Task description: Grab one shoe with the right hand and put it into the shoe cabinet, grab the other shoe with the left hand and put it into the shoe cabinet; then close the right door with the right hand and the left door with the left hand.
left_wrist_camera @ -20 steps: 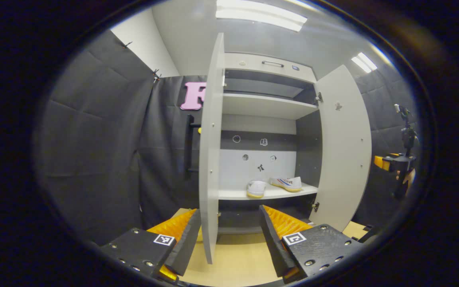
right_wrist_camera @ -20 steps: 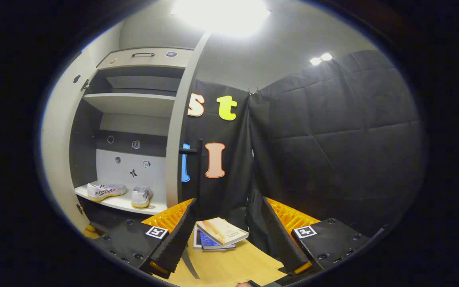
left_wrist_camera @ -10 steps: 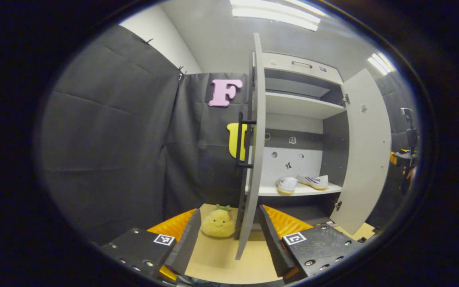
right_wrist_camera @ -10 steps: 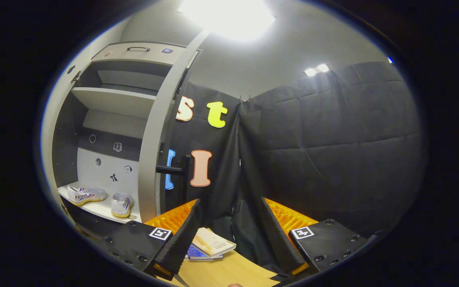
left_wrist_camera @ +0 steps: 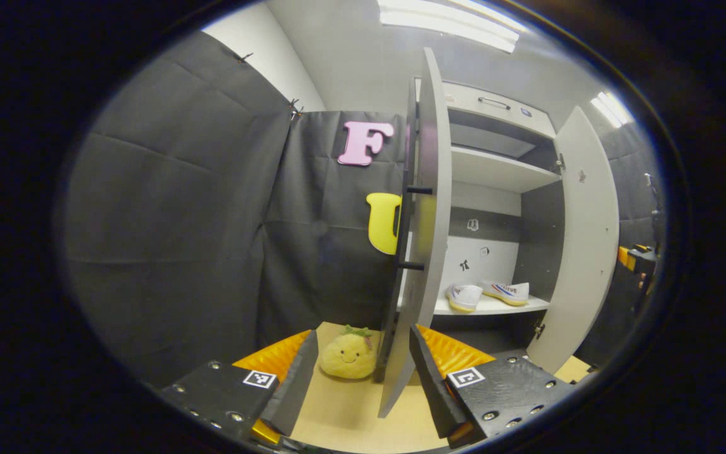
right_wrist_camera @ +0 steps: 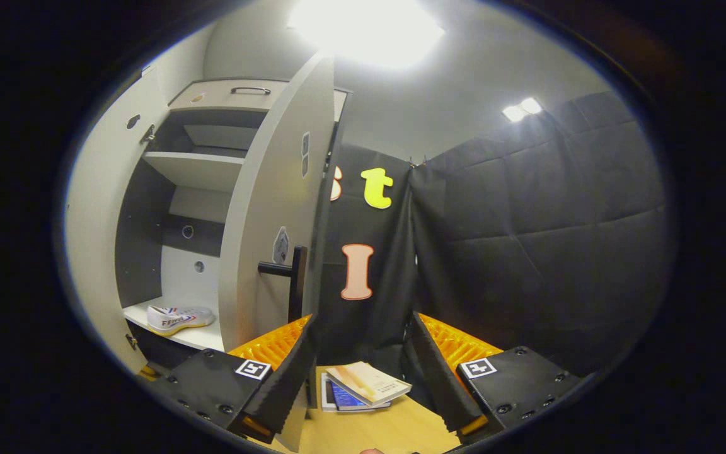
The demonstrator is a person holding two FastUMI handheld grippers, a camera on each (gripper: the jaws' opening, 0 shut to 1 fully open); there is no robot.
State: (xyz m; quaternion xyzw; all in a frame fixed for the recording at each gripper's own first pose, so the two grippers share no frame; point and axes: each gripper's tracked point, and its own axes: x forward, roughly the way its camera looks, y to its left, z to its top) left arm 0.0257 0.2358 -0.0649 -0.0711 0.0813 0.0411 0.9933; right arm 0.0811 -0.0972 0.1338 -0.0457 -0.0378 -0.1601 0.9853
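Left gripper point(left_wrist_camera: 358, 378): fingers spread wide, holding nothing; low edge of the left door point(left_wrist_camera: 423, 239) sits in the gap between them, touching neither.
Right gripper point(right_wrist_camera: 360, 372): fingers spread wide, empty; left finger just beside the right door point(right_wrist_camera: 275, 214) low edge, contact unclear.
Shoe cabinet point(left_wrist_camera: 495, 183): pale grey, dark inner side walls, both doors open. Small stickers on back panel, too small to read.
Shoes: white pair on the lower shelf. In left gripper view, one shoe point(left_wrist_camera: 464, 296) toe-out at left, other shoe point(left_wrist_camera: 507, 292) side-on at right with red/blue stripes. Side-on shoe has lettering, blurred, can't read for sure.
Left door: seen nearly edge-on, swung out toward camera; black bar handle point(left_wrist_camera: 407, 227) on its outer face.
Right door: partly swung, hides part of the shelf in right gripper view; black handle point(right_wrist_camera: 293, 277) near its edge, small sticker above it, unreadable.
Plush toy point(left_wrist_camera: 349, 356): yellow, smiling, green top, on the wood floor point(left_wrist_camera: 350, 416) just left of left door's bottom corner.
Books point(right_wrist_camera: 363, 386): small stack on the floor between right gripper's fingers, farther off; cover text too small to read.
Open room: bare floor in front of cabinet; black cloth walls near on both outer sides.
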